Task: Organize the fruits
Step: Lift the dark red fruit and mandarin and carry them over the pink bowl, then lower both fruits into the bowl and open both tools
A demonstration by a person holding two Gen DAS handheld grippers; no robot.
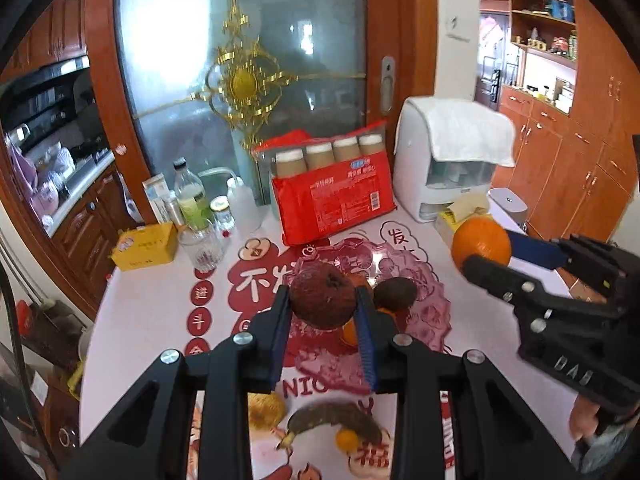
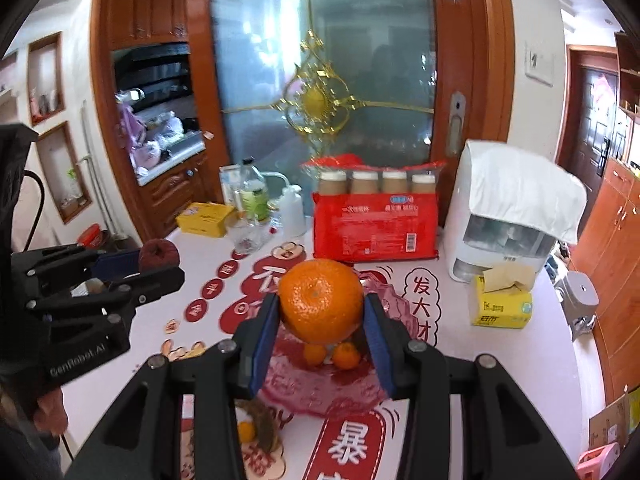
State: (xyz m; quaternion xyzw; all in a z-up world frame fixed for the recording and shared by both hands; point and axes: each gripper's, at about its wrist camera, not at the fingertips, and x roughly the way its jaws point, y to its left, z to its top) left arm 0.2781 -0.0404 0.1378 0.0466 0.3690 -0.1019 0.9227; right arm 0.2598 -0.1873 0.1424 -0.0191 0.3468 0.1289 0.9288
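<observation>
Your left gripper (image 1: pixel 323 312) is clamped on one brown fruit (image 1: pixel 322 295), your right gripper (image 2: pixel 320 320) on one big orange (image 2: pixel 320 300), both held above the pink dish (image 2: pixel 320 396). The dish holds two small oranges (image 2: pixel 346 355) plus a dark fruit (image 1: pixel 395 294). Just in front of it lie one browned banana (image 1: pixel 336 420) and another small citrus (image 1: pixel 346 438).

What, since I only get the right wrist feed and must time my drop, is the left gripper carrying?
Observer: The left gripper is shut on a dark brown, wrinkled round fruit, pinched between both blue pads.
Operator: Is anything hidden in the dish behind my big round orange?
Observer: Yes. A dark brown oval fruit lies in the pink patterned glass dish, on its right half as the left wrist view shows it.
</observation>
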